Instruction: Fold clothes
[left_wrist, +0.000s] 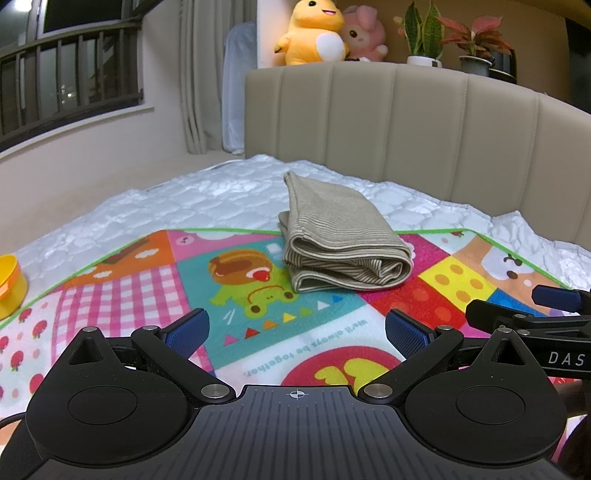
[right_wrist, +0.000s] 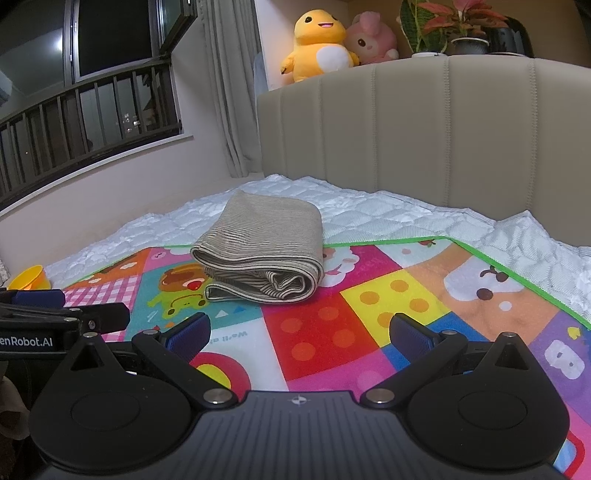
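Note:
A beige striped garment (left_wrist: 340, 240) lies folded in a compact bundle on the colourful play mat (left_wrist: 155, 288), at the mat's far edge. It also shows in the right wrist view (right_wrist: 262, 251). My left gripper (left_wrist: 297, 328) is open and empty, held back from the bundle above the mat. My right gripper (right_wrist: 299, 332) is open and empty too, also short of the bundle. The right gripper shows at the right edge of the left wrist view (left_wrist: 554, 299), and the left gripper shows at the left edge of the right wrist view (right_wrist: 37, 299).
The mat lies on a white quilted mattress (left_wrist: 207, 195) with a beige padded headboard (left_wrist: 424, 125) behind. A yellow bowl (left_wrist: 9, 288) sits at the mat's left edge. Plush toys (left_wrist: 314, 33) and potted plants (left_wrist: 472, 44) stand on the shelf above the headboard.

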